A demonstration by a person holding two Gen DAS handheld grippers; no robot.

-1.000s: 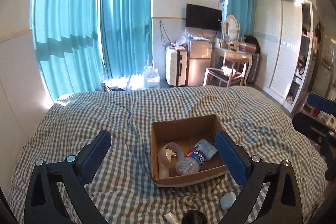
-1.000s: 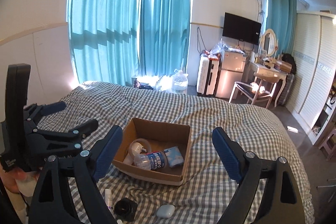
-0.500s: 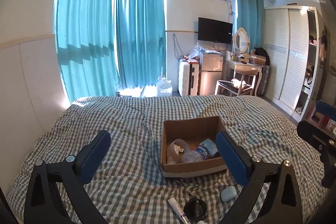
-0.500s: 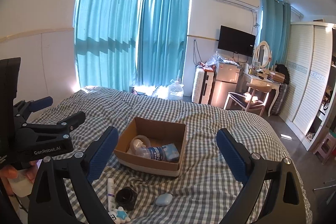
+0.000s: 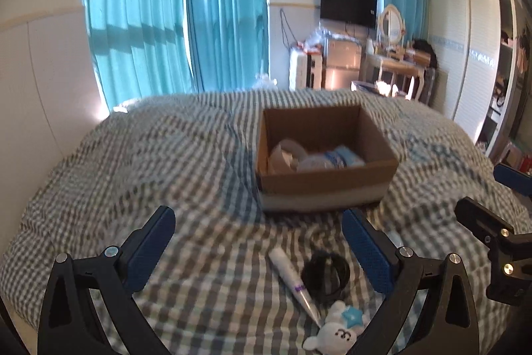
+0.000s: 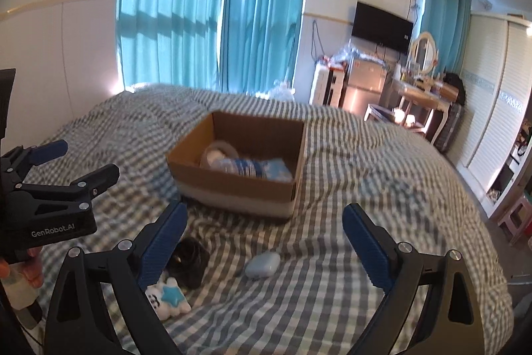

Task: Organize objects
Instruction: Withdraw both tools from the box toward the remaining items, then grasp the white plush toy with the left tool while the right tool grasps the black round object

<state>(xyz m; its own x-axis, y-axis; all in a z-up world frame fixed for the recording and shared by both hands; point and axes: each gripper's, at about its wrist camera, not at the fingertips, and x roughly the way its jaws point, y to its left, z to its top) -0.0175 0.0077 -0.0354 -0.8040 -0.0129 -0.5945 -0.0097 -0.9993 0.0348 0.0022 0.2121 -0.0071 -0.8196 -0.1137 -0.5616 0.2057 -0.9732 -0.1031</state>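
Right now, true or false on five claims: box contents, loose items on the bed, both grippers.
1. The cardboard box is empty. False: a plastic bottle and other items lie in it.
2. A pale blue case lies on the bedspread, outside the box. True.
3. The right gripper holds the case. False: open, nothing held.
4. A white tube lies beside a black ring. True.
5. The left gripper is open. True.

The bed is bare on the left, with lots of room to pass. In the middle sits the cardboard box. In front of it lie a tube, black ring, plush toy and small blue case.
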